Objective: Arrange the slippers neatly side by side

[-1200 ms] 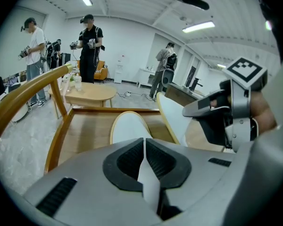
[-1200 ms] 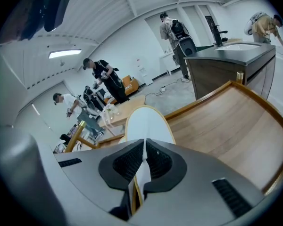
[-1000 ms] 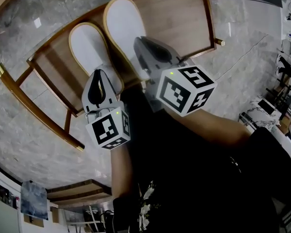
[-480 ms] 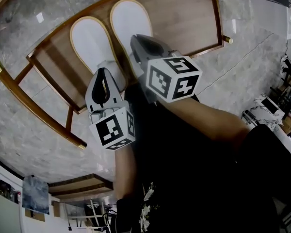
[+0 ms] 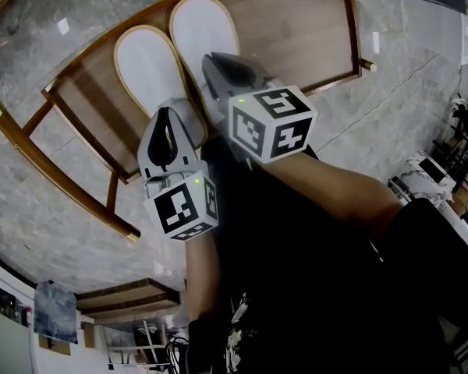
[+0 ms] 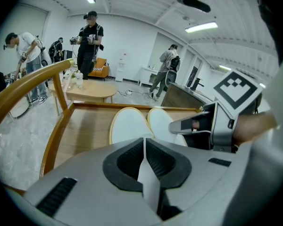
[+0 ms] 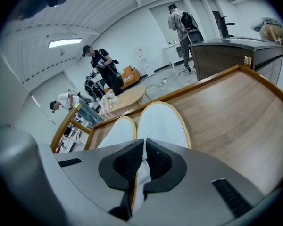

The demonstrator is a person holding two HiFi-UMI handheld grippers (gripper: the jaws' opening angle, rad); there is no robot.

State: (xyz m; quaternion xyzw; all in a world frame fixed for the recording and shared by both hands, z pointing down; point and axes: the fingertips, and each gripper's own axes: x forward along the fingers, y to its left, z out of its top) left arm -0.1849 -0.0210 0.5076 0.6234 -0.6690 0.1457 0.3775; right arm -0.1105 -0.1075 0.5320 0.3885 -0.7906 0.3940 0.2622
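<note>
Two white slippers with tan rims lie side by side on a wooden rack (image 5: 296, 29), toes pointing away. My left gripper (image 5: 164, 115) is shut on the heel edge of the left slipper (image 5: 144, 65). In the left gripper view a strip of that slipper (image 6: 127, 126) is pinched between the pads. My right gripper (image 5: 209, 59) is shut on the heel edge of the right slipper (image 5: 204, 31). The right gripper view shows that slipper (image 7: 161, 121) running forward from the right gripper (image 7: 142, 147), with the left slipper (image 7: 117, 133) touching its side. Both heels are hidden under the grippers.
The rack has raised wooden rails (image 5: 58, 181) at its left and far edges, with grey marble floor (image 5: 405, 68) around it. Behind it stand a low wooden table (image 6: 87, 91), a dark counter (image 7: 231, 51) and several people (image 6: 89, 41).
My right gripper has come down and to the left with its slipper, which now lies closer beside the left one. The left gripper has kept still.
</note>
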